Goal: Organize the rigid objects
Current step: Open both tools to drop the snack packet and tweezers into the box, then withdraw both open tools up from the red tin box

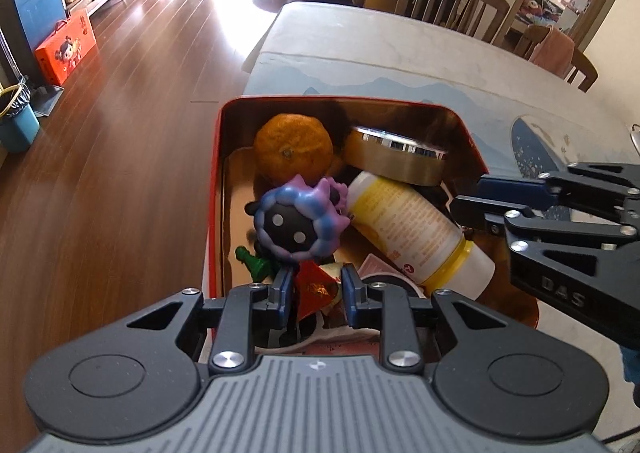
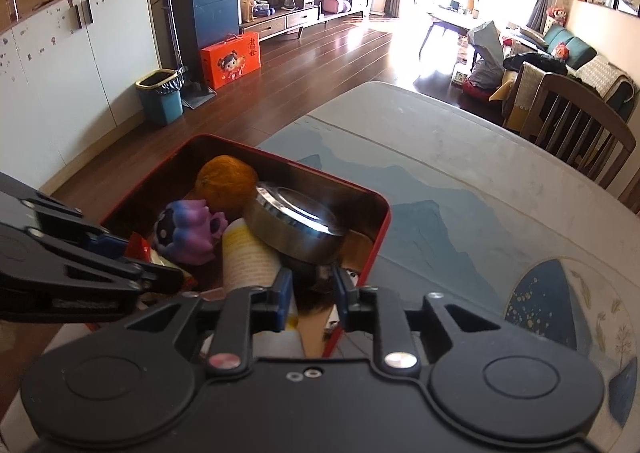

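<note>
A red tin box (image 1: 214, 189) (image 2: 380, 237) stands at the table's left edge. It holds an orange (image 1: 294, 147) (image 2: 226, 181), a round metal tin (image 1: 396, 157) (image 2: 292, 221), a white and yellow bottle (image 1: 416, 229) (image 2: 248, 257), a purple and black toy figure (image 1: 298, 219) (image 2: 186, 231), a green chess piece (image 1: 256, 263) and a red packet (image 1: 316, 287). My left gripper (image 1: 316, 287) hangs open over the box's near end, its jaws either side of the red packet. My right gripper (image 2: 312, 293) is open over the box's right side, and also shows in the left wrist view (image 1: 476, 205).
The table (image 2: 460, 173) carries a pale cloth with blue mountain prints. Wooden chairs (image 2: 580, 125) stand at its far side. Wooden floor lies to the left, with an orange gift box (image 2: 230, 61) and a teal bin (image 2: 160, 95) near the cabinets.
</note>
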The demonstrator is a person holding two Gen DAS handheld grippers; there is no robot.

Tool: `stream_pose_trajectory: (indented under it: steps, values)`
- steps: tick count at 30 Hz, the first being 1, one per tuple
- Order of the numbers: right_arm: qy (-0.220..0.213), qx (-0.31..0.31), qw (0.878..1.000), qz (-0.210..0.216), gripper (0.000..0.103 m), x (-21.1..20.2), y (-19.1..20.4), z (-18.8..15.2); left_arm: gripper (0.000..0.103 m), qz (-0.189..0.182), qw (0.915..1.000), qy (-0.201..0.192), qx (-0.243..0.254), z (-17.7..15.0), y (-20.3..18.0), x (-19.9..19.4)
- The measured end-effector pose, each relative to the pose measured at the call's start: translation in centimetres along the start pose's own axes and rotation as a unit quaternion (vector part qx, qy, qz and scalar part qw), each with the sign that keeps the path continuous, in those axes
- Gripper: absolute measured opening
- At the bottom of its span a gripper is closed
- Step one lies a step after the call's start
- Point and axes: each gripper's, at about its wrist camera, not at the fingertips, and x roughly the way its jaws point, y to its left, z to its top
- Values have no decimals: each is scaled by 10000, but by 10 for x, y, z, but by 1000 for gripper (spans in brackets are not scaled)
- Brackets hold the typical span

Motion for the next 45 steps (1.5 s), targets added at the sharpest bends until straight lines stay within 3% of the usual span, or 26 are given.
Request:
stream_pose_trajectory:
  steps: [6,11,14,16,18,26,31,34,40,41,43,45]
  values:
    - [-87,215,9997,120,44,-16,-1,-4,25,74,9999,-18,77,0,-7,-3]
    - [-161,408,9989,164,50,-30,-3,-8,27,72,9998,-143,152,-4,-10,-14]
    - [-212,474,9985,165,52,-39,-3,-10,34,69,9996,-246,138,-8,-11,-23]
    - [-241,500,9983,188,53,-44,-2,-11,56,79,9992,-362,126,-12,-11,-30]
    - [-284,515,9981,187,57,-50,0,-13,66,96,9984,-537,117,-16,-12,-39]
    - [-503,557,9968,286,69,-77,6,-17,67,154,9953,-948,107,-24,-15,-72]
    - [-706,560,9952,369,87,-96,11,-20,75,106,9926,-1207,95,-30,-16,-90]
    - [-835,569,9941,386,91,-107,12,-23,82,84,9908,-1349,97,-34,-17,-99]
    - [-1045,651,9919,323,103,-124,12,-30,85,-11,9887,-1500,63,-40,-18,-113]
    - [-1069,670,9915,310,103,-126,12,-33,87,-7,9885,-1513,71,-41,-19,-115]
    - [-1095,687,9912,275,103,-129,11,-36,101,33,9877,-1560,82,-44,-22,-117]
    - [-1122,702,9909,229,103,-131,11,-38,103,27,9864,-1640,94,-46,-24,-121]
